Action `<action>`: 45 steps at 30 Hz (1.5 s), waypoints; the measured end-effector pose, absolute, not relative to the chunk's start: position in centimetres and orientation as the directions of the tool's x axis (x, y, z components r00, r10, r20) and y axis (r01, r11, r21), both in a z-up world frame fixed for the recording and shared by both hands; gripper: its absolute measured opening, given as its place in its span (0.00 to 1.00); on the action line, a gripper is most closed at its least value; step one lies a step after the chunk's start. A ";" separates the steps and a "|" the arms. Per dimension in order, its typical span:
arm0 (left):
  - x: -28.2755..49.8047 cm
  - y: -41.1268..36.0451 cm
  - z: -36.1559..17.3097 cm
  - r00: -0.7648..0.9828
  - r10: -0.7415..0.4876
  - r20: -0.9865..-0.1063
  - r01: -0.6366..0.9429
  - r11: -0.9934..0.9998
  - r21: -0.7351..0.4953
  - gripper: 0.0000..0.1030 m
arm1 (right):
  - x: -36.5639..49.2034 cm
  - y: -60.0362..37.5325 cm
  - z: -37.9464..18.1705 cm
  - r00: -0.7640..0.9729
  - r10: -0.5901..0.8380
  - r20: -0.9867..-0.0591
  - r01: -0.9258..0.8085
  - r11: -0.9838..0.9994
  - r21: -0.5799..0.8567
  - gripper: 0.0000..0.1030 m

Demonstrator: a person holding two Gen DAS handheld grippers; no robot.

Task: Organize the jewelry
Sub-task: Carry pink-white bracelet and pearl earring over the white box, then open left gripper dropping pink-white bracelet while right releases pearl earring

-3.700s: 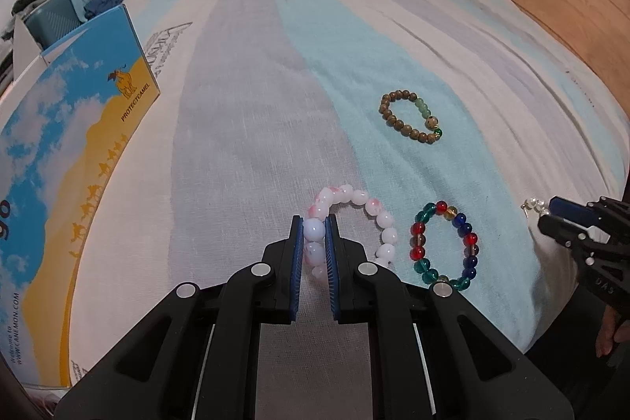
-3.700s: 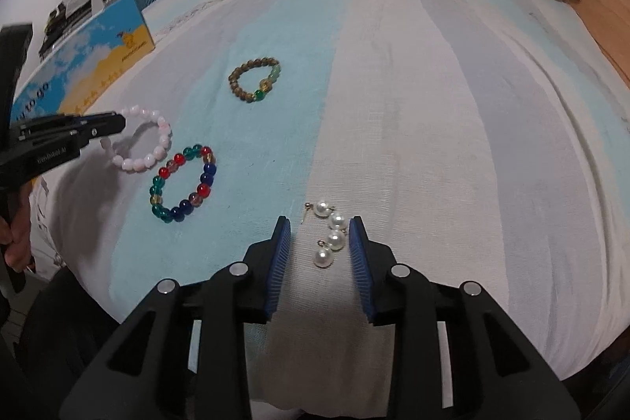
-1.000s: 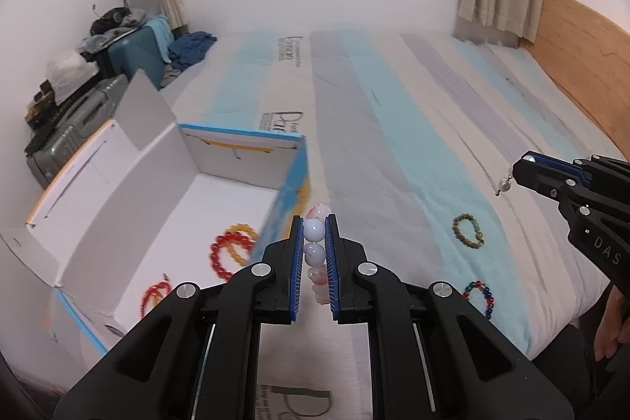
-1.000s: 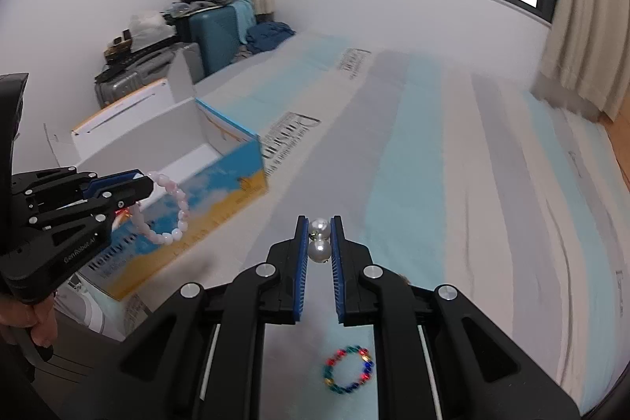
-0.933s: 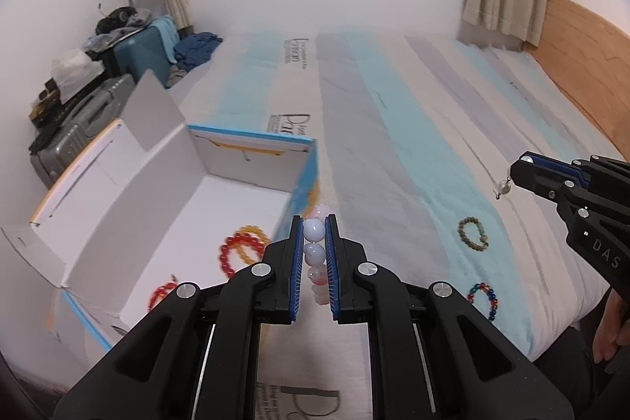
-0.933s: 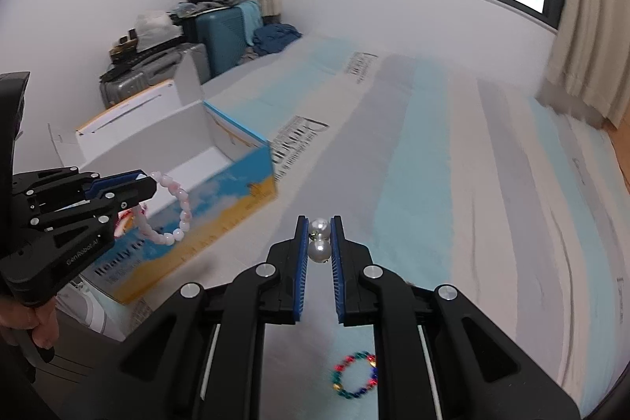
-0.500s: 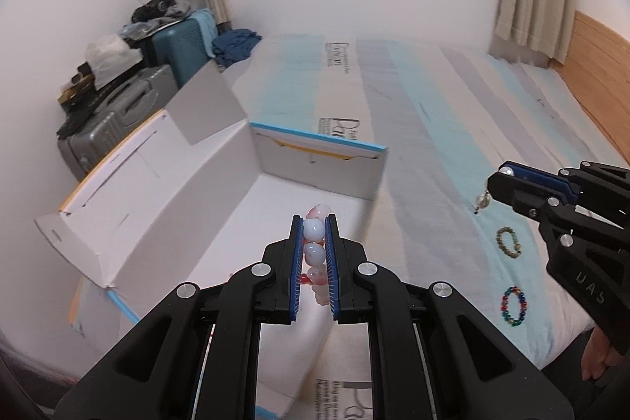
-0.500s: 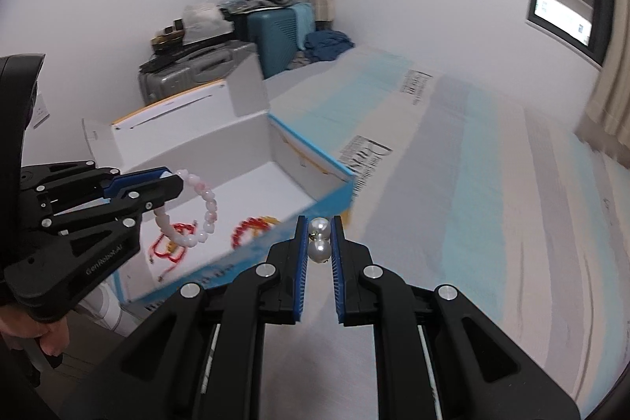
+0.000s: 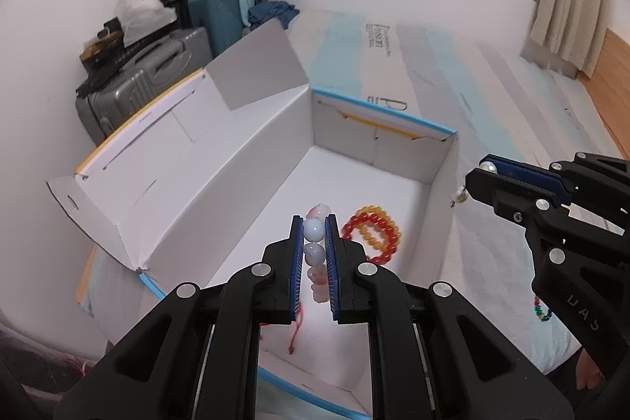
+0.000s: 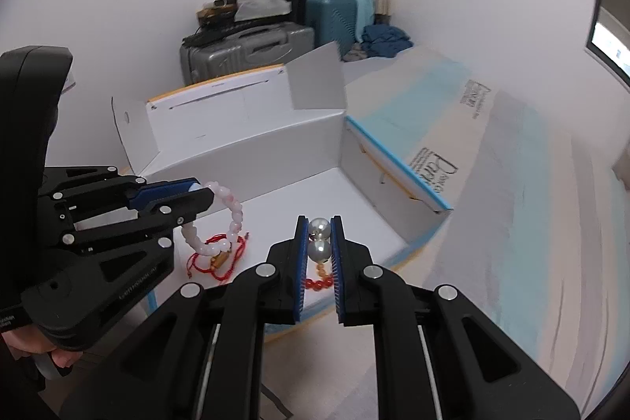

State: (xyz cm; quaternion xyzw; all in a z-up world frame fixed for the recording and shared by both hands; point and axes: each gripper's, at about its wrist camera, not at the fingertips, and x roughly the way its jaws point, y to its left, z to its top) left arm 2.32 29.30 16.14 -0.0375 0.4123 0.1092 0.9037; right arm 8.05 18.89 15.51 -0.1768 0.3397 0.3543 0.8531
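Left gripper (image 9: 314,229): fingers clamped on the pink-and-white bead bracelet (image 10: 232,213), two beads pinched between the pads, the rest of the loop hanging free below. Position: over the open interior of the white box (image 9: 252,160), clear of its floor.

Bracelet, handling: light, elastic-strung, limp; round glossy beads likely to roll in a loose pinch. Best held across the beads, as now. Judged to drop and settle without harm when let go.

Right gripper (image 10: 318,239): fingers closed on the pearl earrings (image 10: 318,248), two pearls stacked between the pads. In the left wrist view one pearl dangles below the fingertips, just beside the box's right wall.

Earrings, handling: very small, light, smooth, with thin metal hooks that could bend or snag; easily lost if released outside the box.

Box floor, near part: red cord bracelet (image 10: 218,254) with loose tails, lying beneath the hanging bead loop. Further in: red-and-orange bead bracelet (image 9: 372,231). Remaining floor is bare, with ample room for both items.

Edges: blue-trimmed right and far walls stand upright; tall lid flap open on the left. Entry from above is unobstructed. The right gripper appears near the right wall and may need to go further inward before release.

Beyond: striped bed (image 10: 531,191); multicoloured bracelet (image 9: 541,313) on it, partly hidden, not yet collected. Suitcases (image 10: 256,46) against the far wall.
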 end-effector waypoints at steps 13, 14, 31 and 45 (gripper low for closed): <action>4.0 32.3 12.0 0.522 0.160 -0.838 -0.252 0.967 0.028 0.10 | 10.1 24.0 11.2 0.380 0.438 -0.815 -0.785 0.618 -0.034 0.10; 4.1 32.4 11.8 0.518 0.156 -0.841 -0.252 0.968 0.024 0.10 | 10.3 24.2 10.8 0.370 0.432 -0.822 -0.787 0.616 -0.031 0.10; 6.5 33.9 6.8 0.373 0.130 -0.919 -0.242 0.970 0.039 0.10 | 13.3 27.0 4.3 0.246 0.270 -0.931 -0.810 0.584 -0.045 0.10; 7.7 34.6 4.2 0.287 0.131 -0.949 -0.239 0.969 0.061 0.10 | 14.8 28.1 0.4 0.199 0.168 -0.965 -0.814 0.577 -0.067 0.10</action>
